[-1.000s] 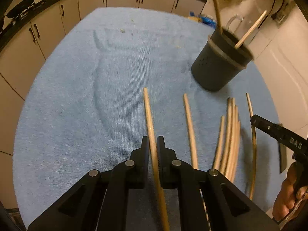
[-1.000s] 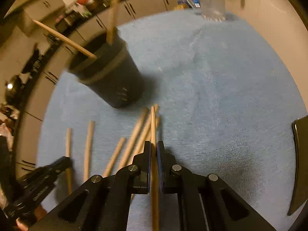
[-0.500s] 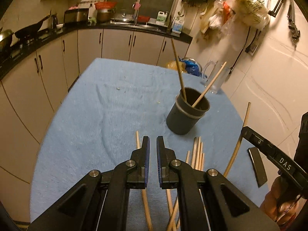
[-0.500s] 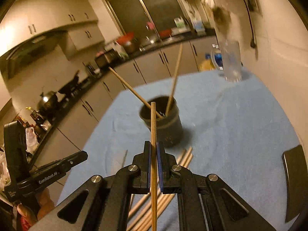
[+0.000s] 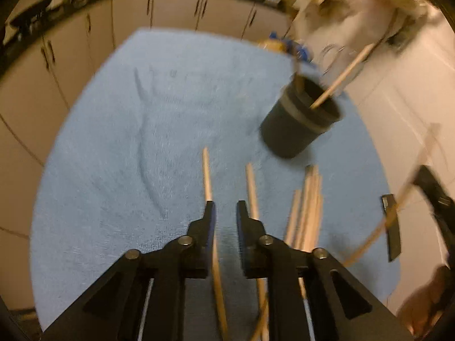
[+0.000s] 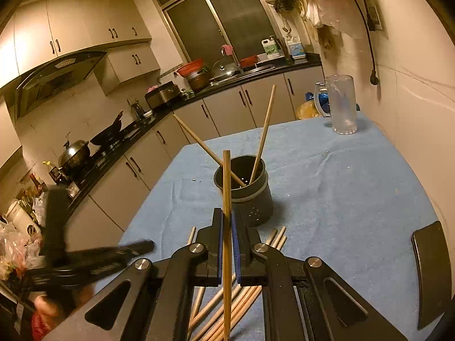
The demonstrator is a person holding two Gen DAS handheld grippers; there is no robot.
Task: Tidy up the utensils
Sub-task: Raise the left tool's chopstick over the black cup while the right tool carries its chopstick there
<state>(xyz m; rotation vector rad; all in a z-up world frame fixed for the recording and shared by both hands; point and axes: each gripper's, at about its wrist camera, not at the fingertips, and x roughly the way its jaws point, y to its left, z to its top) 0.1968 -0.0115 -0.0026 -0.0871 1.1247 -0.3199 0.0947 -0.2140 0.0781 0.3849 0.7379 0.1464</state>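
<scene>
Left wrist view: the left gripper [image 5: 224, 210] hangs released above loose wooden chopsticks [image 5: 305, 204] lying on the blue cloth-covered tabletop [image 5: 128, 147], near the dark cylindrical holder [image 5: 298, 125].

Right wrist view: the right gripper [image 6: 226, 227] grasps a single wooden chopstick [image 6: 226, 187] upright before the holder [image 6: 247, 196], mid-tabletop.

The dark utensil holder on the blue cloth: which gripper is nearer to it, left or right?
Right, as far as the views show. The right gripper grips a chopstick just short of the dark utensil holder. The left gripper sits open over loose chopsticks, farther back and left.
</scene>
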